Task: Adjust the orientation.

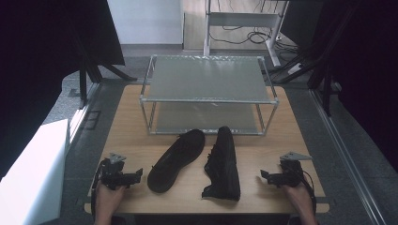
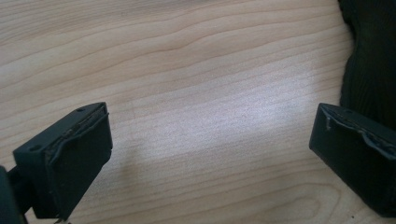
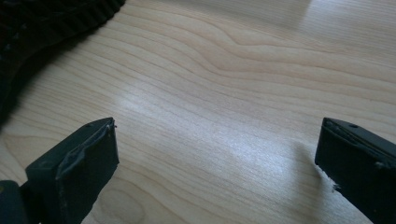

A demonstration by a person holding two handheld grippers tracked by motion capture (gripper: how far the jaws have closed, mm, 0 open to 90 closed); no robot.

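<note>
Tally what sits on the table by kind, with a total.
Black shoes: 2, left shoe and right shoe
Two-tier rack: 1
Hand-held grippers: 2, left hand-held gripper and right hand-held gripper
Total: 5

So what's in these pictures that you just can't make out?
- Left shoe, high view: lies sole up, so its top is hidden beneath it.
- Lower shelf of the rack, high view: partly covered by the frosted top shelf, so its back is unclear.
- Left tool view: a black ribbed thing is cut off by the right edge; which shoe it is, I cannot tell.
- Right shoe, right tool view: cut off at the top left corner, showing just its tread.
</note>
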